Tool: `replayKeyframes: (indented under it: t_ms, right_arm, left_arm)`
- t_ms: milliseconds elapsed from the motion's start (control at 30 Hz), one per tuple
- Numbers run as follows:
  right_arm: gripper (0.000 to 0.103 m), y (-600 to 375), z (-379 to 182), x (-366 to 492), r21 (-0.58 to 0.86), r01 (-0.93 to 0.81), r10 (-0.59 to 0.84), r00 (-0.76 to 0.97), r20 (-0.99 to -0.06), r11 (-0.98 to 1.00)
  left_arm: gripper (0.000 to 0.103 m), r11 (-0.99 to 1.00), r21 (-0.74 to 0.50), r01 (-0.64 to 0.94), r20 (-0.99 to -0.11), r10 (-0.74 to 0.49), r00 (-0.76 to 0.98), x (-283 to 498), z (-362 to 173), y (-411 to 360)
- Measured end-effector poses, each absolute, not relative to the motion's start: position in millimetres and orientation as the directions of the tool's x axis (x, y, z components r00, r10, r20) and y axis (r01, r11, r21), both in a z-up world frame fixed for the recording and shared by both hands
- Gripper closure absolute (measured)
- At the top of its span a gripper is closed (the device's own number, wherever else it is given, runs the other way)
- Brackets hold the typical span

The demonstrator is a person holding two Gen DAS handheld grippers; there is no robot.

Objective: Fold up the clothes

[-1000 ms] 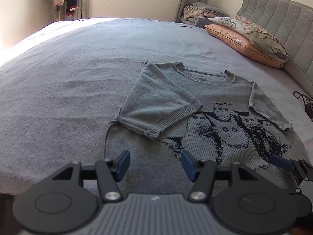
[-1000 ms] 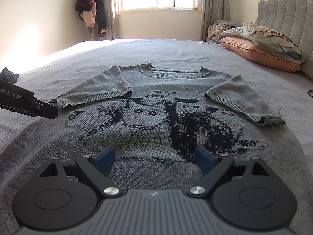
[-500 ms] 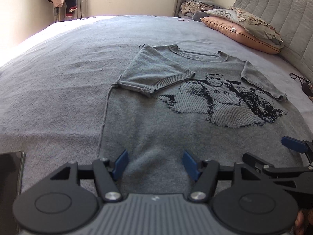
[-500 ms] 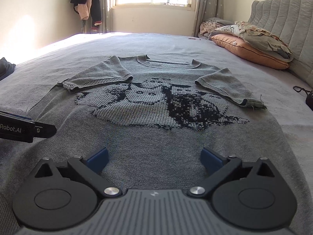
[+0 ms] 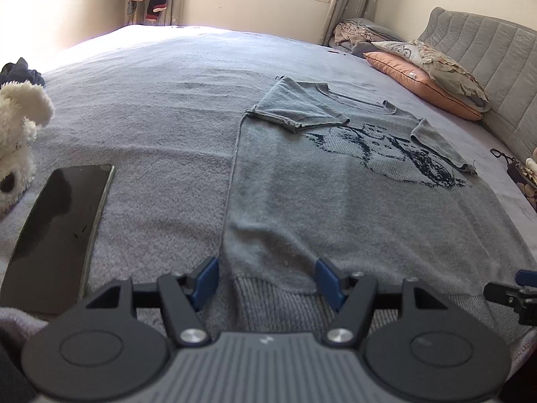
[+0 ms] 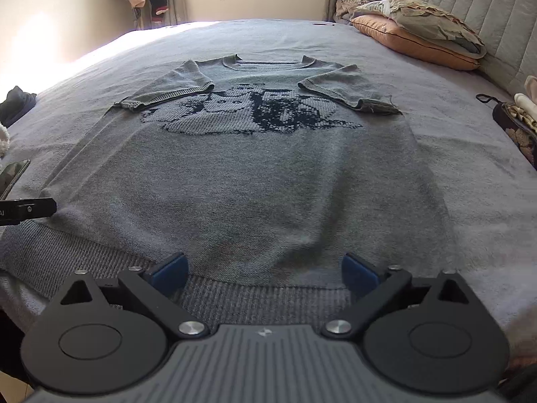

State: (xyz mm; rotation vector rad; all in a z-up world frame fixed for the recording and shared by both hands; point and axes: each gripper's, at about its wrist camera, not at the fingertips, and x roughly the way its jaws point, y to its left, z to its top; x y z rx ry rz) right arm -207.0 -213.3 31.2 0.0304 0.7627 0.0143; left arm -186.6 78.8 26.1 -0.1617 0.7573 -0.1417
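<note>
1. The left gripper [image 5: 265,280] hangs over the sweater's near left corner, jaws spread, nothing between the pads. The ribbed hem [image 5: 278,302] lies right under it.
2. The right gripper [image 6: 265,270] hangs over the hem [image 6: 255,297] further right, jaws spread wide though they have just been closing a little, and empty.
3. The sweater [image 6: 248,181] lies flat, face up, on the bed [image 6: 463,154], hem nearest, collar farthest. Both sleeves are already folded in over the chest pattern.
4. The step in hand looks like taking the hem at two points to fold the lower half up to the collar.
   - Each gripper should come down so one pad slides under the rib and one lands on top, catching both layers.
   - The left one would do better nearer the side seam, and the right one nearer the right corner, so the hem lifts evenly.
   - Lift both together, carry toward the collar, and keep the hem taut between them so the sleeves stay put.
5. A phone [image 5: 57,235] and a plush toy [image 5: 16,134] lie left of the sweater, clear of the fold's path.
6. Pillows [image 6: 419,40] sit at the far right, well apart.
</note>
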Motion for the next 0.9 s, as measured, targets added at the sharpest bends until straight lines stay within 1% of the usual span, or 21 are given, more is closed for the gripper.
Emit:
replayKeyframes:
  t_ms: [33, 133, 167, 200, 267, 300, 367, 433, 567, 633, 667, 733, 767, 800, 833, 867, 900]
  right_arm:
    - [0.015, -225.5, 39.1, -217.9, 0.06, 0.028, 0.019, 0.746, -0.666, 0.998]
    - [0.018, -265.9, 58.7, -247.6, 0.174, 0.125, 0.008, 0.792, -0.611, 0.977]
    - [0.019, -280.0, 64.5, -257.0, 0.218, 0.157, 0.004, 0.803, -0.596, 0.963]
    - [0.023, -291.9, 64.7, -261.9, 0.246, 0.2, -0.013, 0.799, -0.601, 0.948]
    - [0.04, -320.1, 59.2, -274.1, 0.347, 0.294, -0.028, 0.797, -0.603, 0.891]
    - [0.046, -324.9, 58.3, -277.0, 0.367, 0.298, -0.022, 0.801, -0.598, 0.881]
    - [0.046, -322.9, 54.8, -275.9, 0.333, 0.311, -0.043, 0.785, -0.618, 0.89]
    - [0.046, -319.5, 49.8, -270.6, 0.292, 0.323, -0.065, 0.763, -0.643, 0.9]
    - [0.046, -315.0, 42.1, -265.9, 0.299, 0.276, 0.002, 0.73, -0.683, 0.914]
    - [0.046, -308.3, 35.8, -259.7, 0.259, 0.267, 0.0, 0.697, -0.718, 0.928]
    - [0.046, -305.5, 33.3, -257.8, 0.246, 0.268, -0.005, 0.686, -0.728, 0.931]
    - [0.046, -303.4, 28.6, -257.4, 0.267, 0.257, 0.024, 0.677, -0.735, 0.929]
    - [0.046, -303.1, 27.2, -258.0, 0.281, 0.253, 0.039, 0.677, -0.735, 0.926]
    - [0.051, -302.8, 27.6, -259.6, 0.278, 0.259, 0.029, 0.681, -0.732, 0.925]
    - [0.068, -302.5, 28.1, -261.3, 0.273, 0.266, 0.018, 0.685, -0.728, 0.924]
    - [0.08, -302.2, 28.6, -263.0, 0.269, 0.273, 0.007, 0.689, -0.725, 0.924]
    - [0.094, -302.9, 29.9, -265.0, 0.278, 0.279, 0.003, 0.701, -0.713, 0.919]
  left_arm:
    - [0.038, 0.97, -0.236, 0.055, -0.658, -0.202, 0.726, -192.2, 28.1, 86.6]
    - [0.039, 0.95, -0.311, 0.023, -0.618, -0.221, 0.754, -205.4, 33.4, 102.8]
    - [0.041, 0.947, -0.322, 0.015, -0.616, -0.221, 0.756, -206.4, 33.6, 105.4]
    - [0.046, 0.943, -0.333, 0.006, -0.614, -0.222, 0.757, -207.3, 33.7, 107.8]
    - [0.053, 0.937, -0.349, -0.011, -0.626, -0.225, 0.747, -206.6, 31.3, 109.9]
    - [0.058, 0.935, -0.353, -0.019, -0.633, -0.224, 0.741, -205.9, 29.8, 110.6]
    - [0.063, 0.933, -0.358, -0.032, -0.646, -0.223, 0.73, -204.6, 27.1, 111.7]
    - [0.063, 0.939, -0.343, -0.011, -0.647, -0.228, 0.727, -204.5, 26.9, 107.1]
    - [0.066, 0.95, -0.313, 0.011, -0.659, -0.226, 0.717, -203.5, 23.9, 101.1]
    - [0.071, 0.949, -0.315, 0.005, -0.667, -0.225, 0.71, -201.7, 21.3, 101.8]
    - [0.075, 0.95, -0.314, 0.006, -0.669, -0.225, 0.708, -201.3, 20.4, 101.7]
    - [0.081, 0.949, -0.315, 0.018, -0.67, -0.235, 0.705, -201.2, 19.3, 100.1]
    - [0.089, 0.945, -0.326, 0.023, -0.668, -0.248, 0.702, -201.2, 18.8, 100.4]
    - [0.095, 0.935, -0.353, 0.022, -0.663, -0.266, 0.7, -201.4, 18.1, 102.6]
    - [0.095, 0.926, -0.378, 0.02, -0.658, -0.283, 0.698, -201.5, 17.6, 104.9]
    - [0.096, 0.919, -0.395, 0.013, -0.654, -0.291, 0.698, -201.3, 17.2, 107.3]
    - [0.096, 0.909, -0.417, 0.007, -0.646, -0.301, 0.701, -201.5, 17.2, 110.3]
